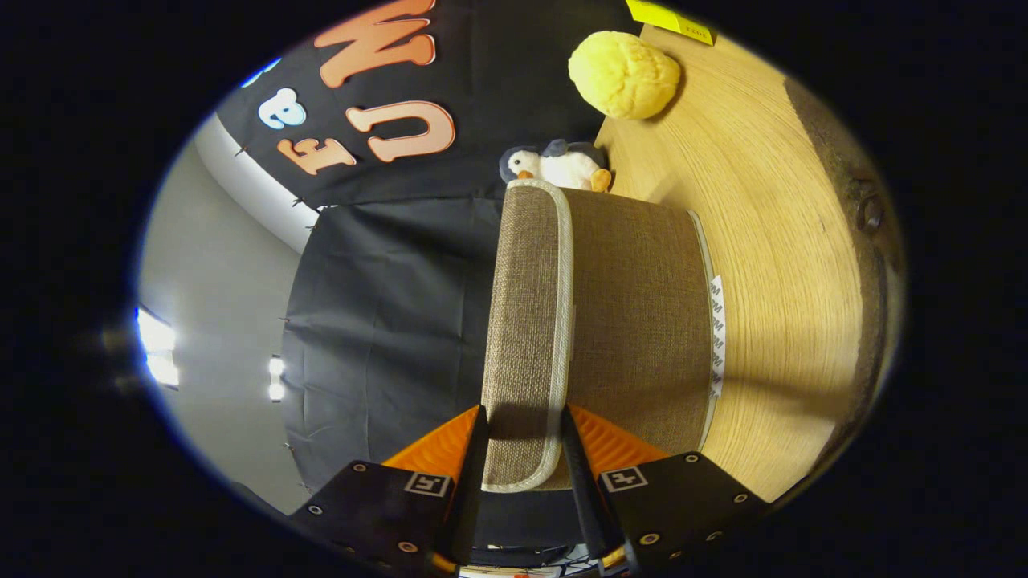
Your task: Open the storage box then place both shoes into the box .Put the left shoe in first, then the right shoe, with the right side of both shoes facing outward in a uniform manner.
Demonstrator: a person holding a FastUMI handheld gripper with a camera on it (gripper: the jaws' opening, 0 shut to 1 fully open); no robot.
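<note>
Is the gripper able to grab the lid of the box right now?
Probably yes. The gripper has its fingers on either side of the box lid, with nothing between them and its trimmed edge. Whether both already press on it is hard to tell.

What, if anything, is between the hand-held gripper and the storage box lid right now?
Nothing visible. The hand-held gripper already has the storage box lid flap between its fingers, which look closed against its edges; the plush penguin sits beyond the box.
</note>
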